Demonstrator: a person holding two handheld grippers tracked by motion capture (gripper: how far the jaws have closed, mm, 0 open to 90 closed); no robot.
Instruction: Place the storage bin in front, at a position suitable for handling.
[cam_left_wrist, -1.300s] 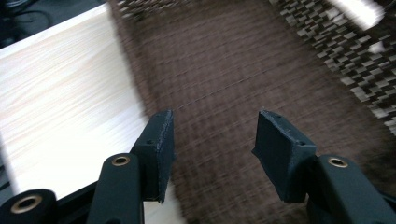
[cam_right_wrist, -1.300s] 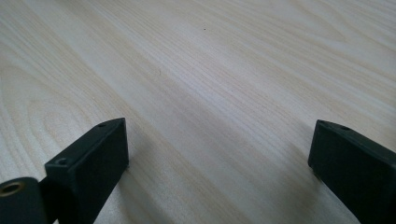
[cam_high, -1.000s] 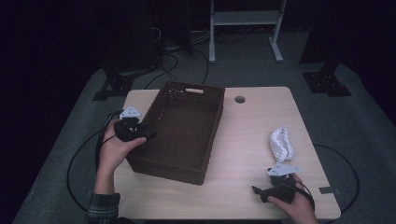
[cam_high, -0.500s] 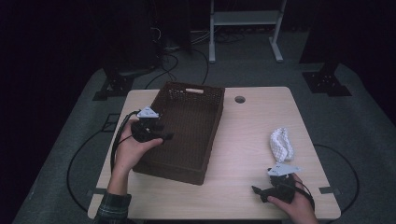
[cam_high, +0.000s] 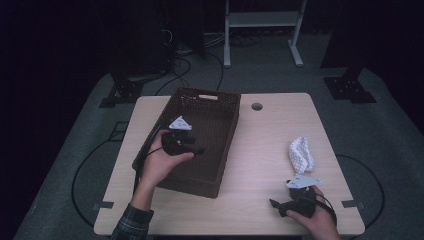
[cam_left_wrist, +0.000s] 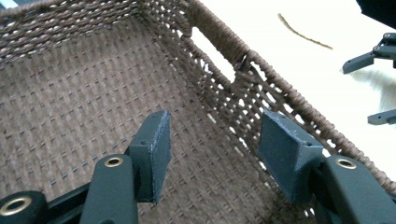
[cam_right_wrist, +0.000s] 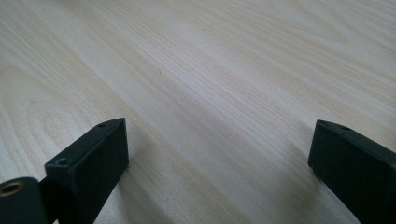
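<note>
A dark brown woven basket (cam_high: 227, 107) stands on the left half of the light wooden table (cam_high: 265, 135). My left gripper (cam_high: 199, 149) hangs over the basket's inside, pointing right, jaws apart with nothing between them. In the left gripper view my left gripper (cam_left_wrist: 212, 154) looks down at the basket's woven floor (cam_left_wrist: 79, 107) and its wall with a handle slot (cam_left_wrist: 212, 53). My right gripper (cam_high: 276, 206) rests near the table's front right edge, open. The right gripper view has my right gripper (cam_right_wrist: 219, 158) wide apart over bare wood. A white patterned cloth (cam_high: 300, 154) lies bunched just beyond it.
A round cable hole (cam_high: 257, 106) sits in the table behind the basket. Cables and a stand's feet (cam_high: 350, 90) lie on the grey floor around the table. The other gripper's black jaw tips (cam_left_wrist: 373, 56) appear far off in the left gripper view.
My left hand has carried its gripper rightward from outside the basket's left wall to over its inside. The right hand and the cloth have stayed put.
</note>
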